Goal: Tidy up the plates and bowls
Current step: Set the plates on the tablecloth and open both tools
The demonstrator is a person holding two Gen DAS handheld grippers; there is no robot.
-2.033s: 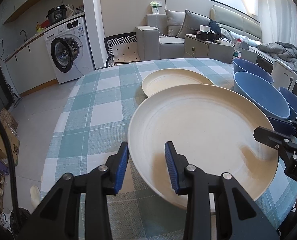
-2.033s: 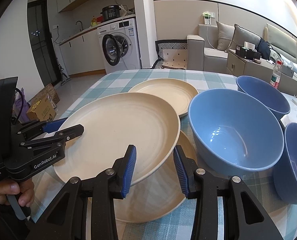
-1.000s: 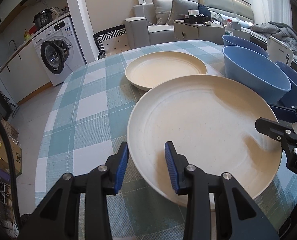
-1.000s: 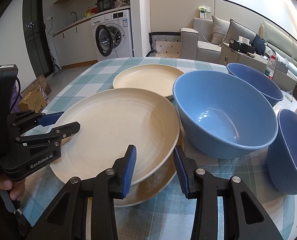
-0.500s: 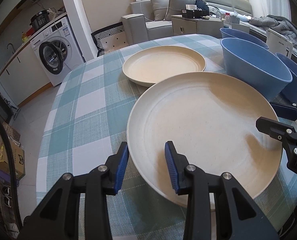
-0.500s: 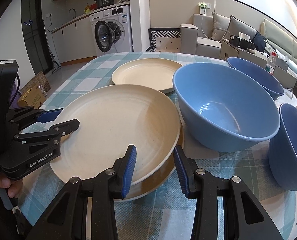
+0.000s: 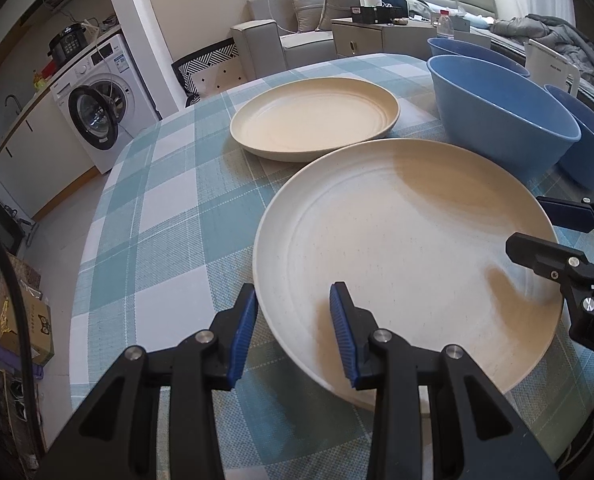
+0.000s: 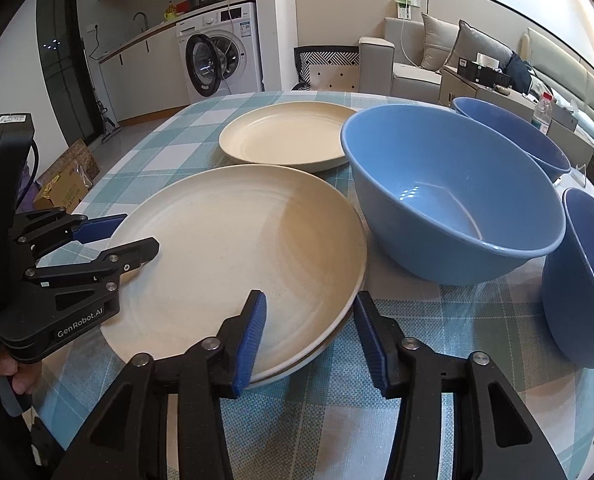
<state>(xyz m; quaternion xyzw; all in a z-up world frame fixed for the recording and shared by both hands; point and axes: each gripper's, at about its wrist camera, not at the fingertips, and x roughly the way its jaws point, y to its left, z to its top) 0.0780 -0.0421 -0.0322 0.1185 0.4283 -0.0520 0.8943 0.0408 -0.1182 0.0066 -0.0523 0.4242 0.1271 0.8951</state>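
Note:
A large cream plate (image 7: 397, 248) (image 8: 237, 248) lies stacked on a second cream plate, whose rim (image 8: 317, 354) shows beneath it. My left gripper (image 7: 293, 336) is shut on the top plate's near-left rim and also appears in the right wrist view (image 8: 129, 236). My right gripper (image 8: 311, 340) straddles the opposite rim. Its jaws are opening, and the pads stand just off the plate. It also shows at the edge of the left wrist view (image 7: 545, 232). Another cream plate (image 7: 317, 120) (image 8: 285, 138) lies farther back. Three blue bowls sit to the right, the nearest bowl (image 8: 449, 184) close against the stack.
A checked teal tablecloth (image 7: 157, 208) covers the round table. A second blue bowl (image 8: 513, 136) and a third (image 8: 585, 272) crowd the right side. A white appliance (image 7: 549, 68) stands behind them. A washing machine (image 8: 217, 60), a sofa and a cardboard box (image 8: 65, 188) lie beyond.
The top plate has sunk from a tilt above the lower plate to rest flat on it. The right gripper's jaws have spread apart. The left gripper's grip is unchanged.

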